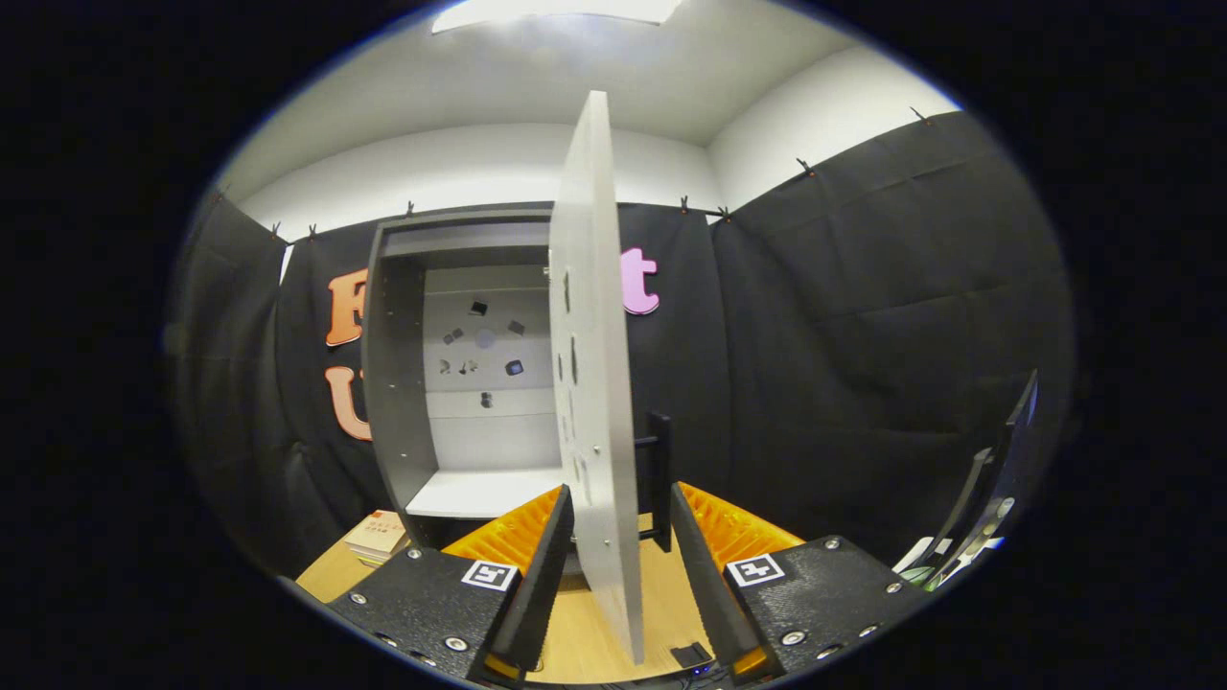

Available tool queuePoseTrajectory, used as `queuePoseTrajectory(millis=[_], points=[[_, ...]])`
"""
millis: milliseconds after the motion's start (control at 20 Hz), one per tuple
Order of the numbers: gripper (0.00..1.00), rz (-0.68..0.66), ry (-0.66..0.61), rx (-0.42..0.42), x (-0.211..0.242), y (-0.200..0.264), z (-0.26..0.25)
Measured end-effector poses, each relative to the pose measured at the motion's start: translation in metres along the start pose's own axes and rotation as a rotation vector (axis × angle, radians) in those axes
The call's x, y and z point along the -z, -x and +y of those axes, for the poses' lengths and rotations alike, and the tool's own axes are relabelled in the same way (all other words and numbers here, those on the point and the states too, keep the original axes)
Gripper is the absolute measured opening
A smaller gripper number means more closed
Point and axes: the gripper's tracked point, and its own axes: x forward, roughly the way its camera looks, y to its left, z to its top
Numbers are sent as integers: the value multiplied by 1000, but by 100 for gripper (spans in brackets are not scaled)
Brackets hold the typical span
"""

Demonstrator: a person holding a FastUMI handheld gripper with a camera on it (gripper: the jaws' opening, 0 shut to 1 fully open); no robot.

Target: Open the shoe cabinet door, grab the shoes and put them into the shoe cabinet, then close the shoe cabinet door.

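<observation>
The grey shoe cabinet [395,383] stands open just beyond my fingers, on a wooden table [590,632]. Its interior shows a pale back wall with small dark marks and a bare bottom shelf [479,494]. The cabinet door [592,335] is swung out towards me and I see it edge-on, running down between my two fingers. A black bar handle [659,470] sits on the door's right face, close to my right fingertip. My gripper [623,498] is open and straddles the door's lower edge, one finger on each side.
A short stack of books [379,535] lies on the table left of the cabinet's base. A dark, thin, screen-like object [1002,470] leans at the far right. Black cloth walls close in behind and to the right.
</observation>
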Motion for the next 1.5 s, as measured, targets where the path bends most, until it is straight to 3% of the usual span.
queuePoseTrajectory(millis=[350,700,1000,1500], points=[[65,1,36,-116,-5,12,66],[65,100,49,-211,44,9,131],[65,266,37,-261,134,-1,175],[65,602,60,-263,308,-10,192]])
